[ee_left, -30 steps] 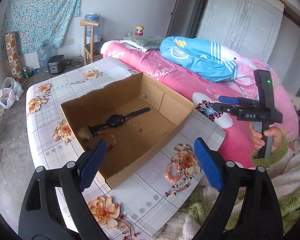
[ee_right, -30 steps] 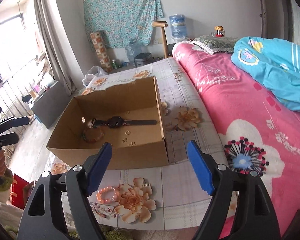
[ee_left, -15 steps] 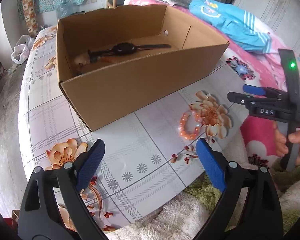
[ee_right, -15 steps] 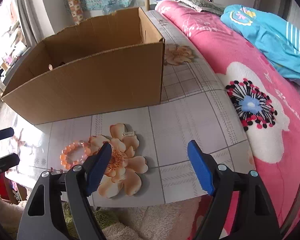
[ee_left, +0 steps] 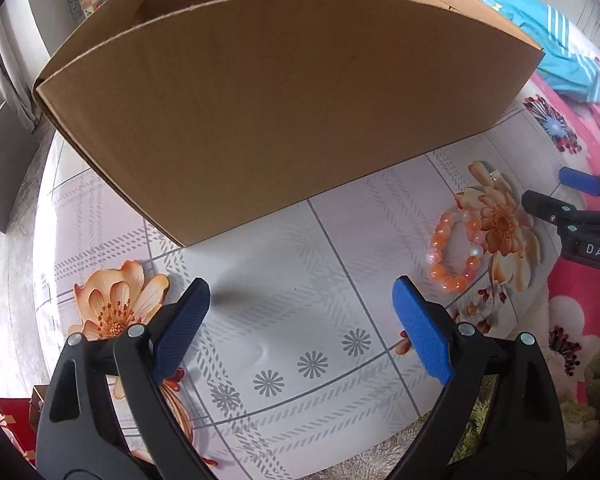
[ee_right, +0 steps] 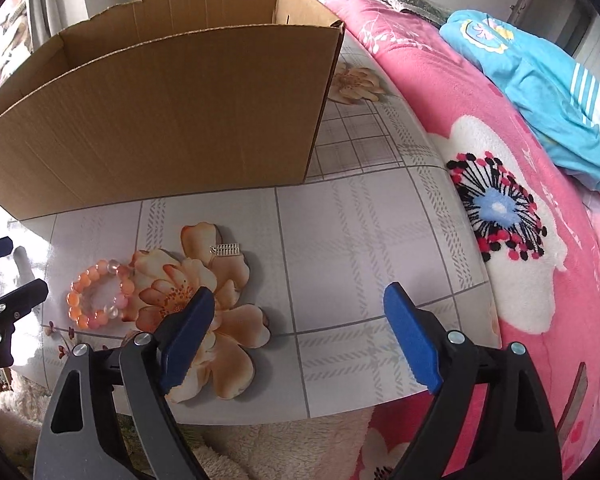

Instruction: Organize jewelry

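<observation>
- Broadly, a table (ee_right: 364,216) under a grey checked cloth printed with orange flowers fills both views, with a bed in a pink floral cover (ee_right: 460,92) against its far-right edge and a blue striped blanket (ee_right: 540,92) lying on that.
- Next in size, an open cardboard box (ee_left: 284,112) stands on the table, its plain front wall facing both cameras; its contents are hidden from here.
- Then the left gripper (ee_left: 300,328), jaws spread wide over bare cloth with nothing between the blue pads.
- Likewise the right gripper (ee_right: 296,340), its jaws opening and empty, above a printed flower near the table's front edge.
- Smaller, an orange bead bracelet (ee_right: 98,296) lies flat in front of the box, between the two grippers and touched by neither.
- Smallest, a silver pendant (ee_right: 226,250) rests on a printed petal just right of the bracelet.
</observation>
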Tool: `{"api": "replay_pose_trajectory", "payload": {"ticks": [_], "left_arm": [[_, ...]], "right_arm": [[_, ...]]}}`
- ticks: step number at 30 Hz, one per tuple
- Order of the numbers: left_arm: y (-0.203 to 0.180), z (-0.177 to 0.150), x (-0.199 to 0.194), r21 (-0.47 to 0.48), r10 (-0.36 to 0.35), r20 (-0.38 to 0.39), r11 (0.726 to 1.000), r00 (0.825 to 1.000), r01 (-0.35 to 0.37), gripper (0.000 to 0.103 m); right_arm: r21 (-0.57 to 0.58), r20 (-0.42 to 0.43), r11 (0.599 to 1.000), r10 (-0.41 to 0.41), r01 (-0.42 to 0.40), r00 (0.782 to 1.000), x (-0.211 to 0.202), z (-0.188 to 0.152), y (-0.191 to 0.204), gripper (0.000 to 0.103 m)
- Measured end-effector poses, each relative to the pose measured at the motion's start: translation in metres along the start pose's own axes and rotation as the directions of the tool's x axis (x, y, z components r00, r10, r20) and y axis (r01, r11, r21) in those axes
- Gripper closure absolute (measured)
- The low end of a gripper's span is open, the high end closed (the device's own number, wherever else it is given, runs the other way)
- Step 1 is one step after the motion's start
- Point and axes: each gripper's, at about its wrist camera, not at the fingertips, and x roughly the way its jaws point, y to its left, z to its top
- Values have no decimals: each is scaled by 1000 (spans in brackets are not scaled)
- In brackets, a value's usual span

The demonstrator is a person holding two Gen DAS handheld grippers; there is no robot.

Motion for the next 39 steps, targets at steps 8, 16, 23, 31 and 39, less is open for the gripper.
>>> {"api": "replay_pose_trajectory", "payload": {"ticks": [8,16,23,31,39], "left_arm": [[-4,4,6,3,37,-2,999,999,-37,14],[-23,5,14,7,57,-2,998,998,-57,13],[-28,5,20,0,59,-5,998,998,-59,10],[-28,7,22,-12,64,-9,998,998,-64,8],[-25,6,22,-15,65,-9,998,998,-65,8]], "right_arm": [[-4,-11,1000,-3,3,1000,4,0,1,18],[3,-15,1000,-2,2,1000,6,-1,0,18],[8,-15,1000,4,-3,1000,8,0,-3,18],[10,-17,1000,6,-6,1000,10,1,-5,18],[11,-16,1000,8,-8,1000,11,2,-6,18]]}}
